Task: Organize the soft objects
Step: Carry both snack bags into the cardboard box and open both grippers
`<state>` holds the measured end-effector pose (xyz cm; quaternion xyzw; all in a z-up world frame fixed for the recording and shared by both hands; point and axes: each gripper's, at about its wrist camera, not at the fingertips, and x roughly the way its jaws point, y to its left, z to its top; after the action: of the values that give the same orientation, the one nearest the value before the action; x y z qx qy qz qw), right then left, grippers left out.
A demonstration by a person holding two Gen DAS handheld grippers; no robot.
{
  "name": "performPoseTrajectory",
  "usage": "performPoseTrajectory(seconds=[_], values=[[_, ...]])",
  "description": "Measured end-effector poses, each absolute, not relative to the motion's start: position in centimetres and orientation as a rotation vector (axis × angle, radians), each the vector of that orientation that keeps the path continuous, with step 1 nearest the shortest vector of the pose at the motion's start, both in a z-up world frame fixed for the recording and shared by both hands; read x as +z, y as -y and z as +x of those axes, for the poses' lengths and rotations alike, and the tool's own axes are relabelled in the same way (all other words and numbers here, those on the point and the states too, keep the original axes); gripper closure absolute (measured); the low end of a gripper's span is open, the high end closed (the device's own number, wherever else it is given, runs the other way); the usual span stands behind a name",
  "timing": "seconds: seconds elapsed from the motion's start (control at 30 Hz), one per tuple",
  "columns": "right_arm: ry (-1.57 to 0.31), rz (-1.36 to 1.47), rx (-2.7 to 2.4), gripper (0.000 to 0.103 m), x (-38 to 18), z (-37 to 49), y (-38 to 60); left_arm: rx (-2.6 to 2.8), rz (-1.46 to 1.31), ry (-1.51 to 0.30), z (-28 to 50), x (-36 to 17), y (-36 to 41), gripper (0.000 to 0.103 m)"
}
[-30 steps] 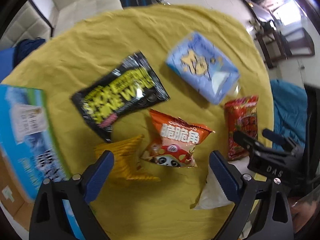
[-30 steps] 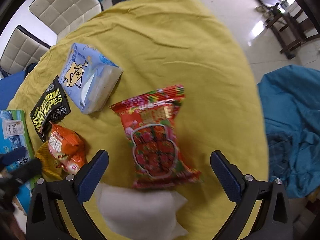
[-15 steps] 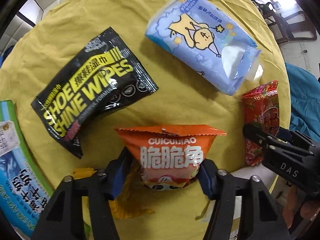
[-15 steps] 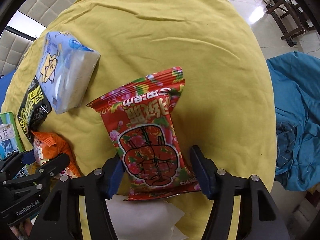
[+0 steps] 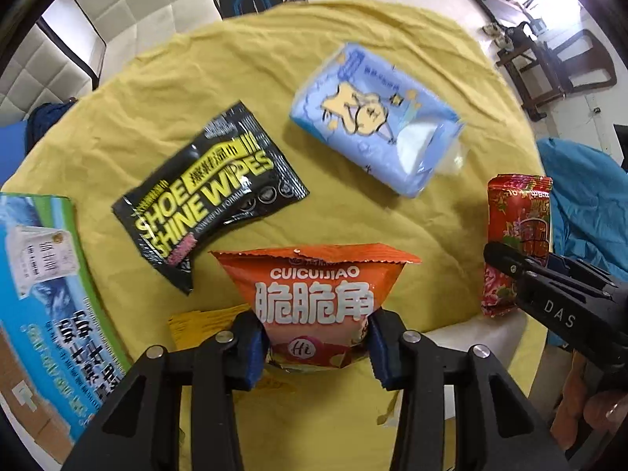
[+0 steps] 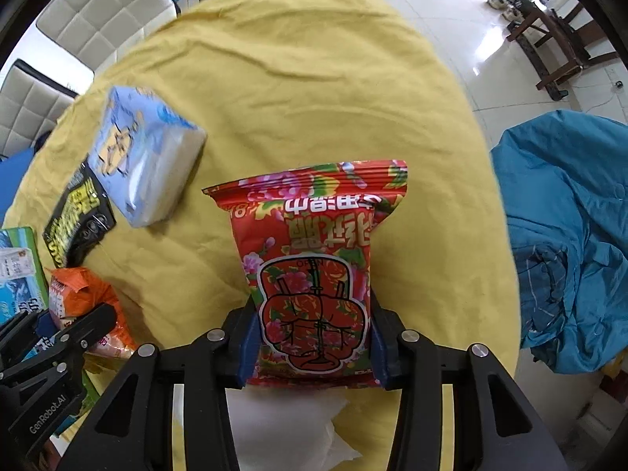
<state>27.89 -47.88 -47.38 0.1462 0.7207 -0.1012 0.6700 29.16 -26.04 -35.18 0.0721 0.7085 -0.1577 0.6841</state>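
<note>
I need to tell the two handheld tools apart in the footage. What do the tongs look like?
Both are matte black frames with silver screws and blue finger pads. The left tongs carry white "GenRobot.AI" lettering, seen from the right wrist; the right tongs carry "DAS", seen from the left wrist. No cables or sleeves are visible.

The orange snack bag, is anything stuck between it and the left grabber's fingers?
No. The left gripper is shut right on the orange snack bag, blue pads touching both sides with nothing between. The right gripper pinches the red snack bag the same way.
</note>
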Motion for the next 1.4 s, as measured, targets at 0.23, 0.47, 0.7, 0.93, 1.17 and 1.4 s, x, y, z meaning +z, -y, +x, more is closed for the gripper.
performPoseTrajectory(seconds=[0.23, 0.47, 0.7, 0.93, 1.17, 1.4], values=[[-1.537, 0.344, -0.215, 0.056, -44.2, 25.9, 46.7, -0.35, 0.108, -1.505, 28.0, -30.1, 23.8, 0.064], [-1.454, 0.352, -0.131, 0.056, -34.2, 25.5, 44.9, -0.358, 0.069, -1.381, 25.9, -23.4, 19.3, 0.064], [-1.383, 0.351, -0.007, 0.056, -28.5, 24.8, 38.6, -0.336, 0.018, -1.294, 25.8, -20.0, 12.5, 0.064], [-1.364, 0.36, 0.125, 0.056, -25.8, 24.4, 29.0, -0.281, -0.09, -1.313, 26.7, -19.8, 3.1, 0.064], [-1.397, 0.318, 0.224, 0.056, -27.1, 27.2, 18.0, -0.208, -0.158, -1.425, 29.7, -24.3, -6.0, 0.064], [-1.468, 0.248, 0.228, 0.056, -31.9, 31.1, 9.8, -0.224, -0.24, -1.538, 33.4, -30.5, -10.1, 0.064]])
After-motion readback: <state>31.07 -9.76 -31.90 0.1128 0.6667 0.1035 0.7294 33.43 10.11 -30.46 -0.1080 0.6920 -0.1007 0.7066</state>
